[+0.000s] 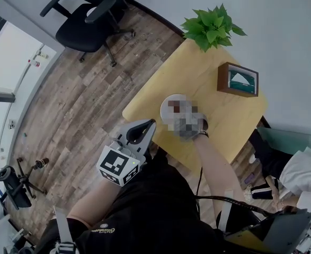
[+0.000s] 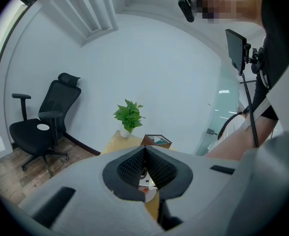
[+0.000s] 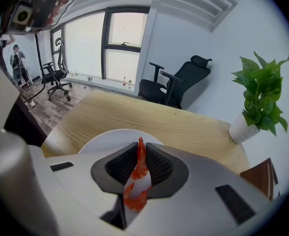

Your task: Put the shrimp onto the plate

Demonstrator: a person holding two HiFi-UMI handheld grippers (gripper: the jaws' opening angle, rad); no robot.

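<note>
An orange-red shrimp (image 3: 139,175) stands upright between the pads of my right gripper (image 3: 140,155), which is shut on it, tail up. Just under and beyond the jaws lies the white plate (image 3: 105,141) on the wooden table (image 3: 183,127). In the head view the plate (image 1: 171,103) sits near the table's near-left side, and a blurred patch hides the right gripper above it. My left gripper (image 1: 148,126) hangs off the table's near corner with its jaws shut and nothing between them; the left gripper (image 2: 145,151) looks toward the table.
A potted plant (image 1: 211,25) stands at the table's far corner and a brown tissue box (image 1: 238,79) at its right side. A black office chair (image 1: 89,20) and a tripod (image 1: 17,187) stand on the wood floor. A person (image 1: 301,173) sits to the right.
</note>
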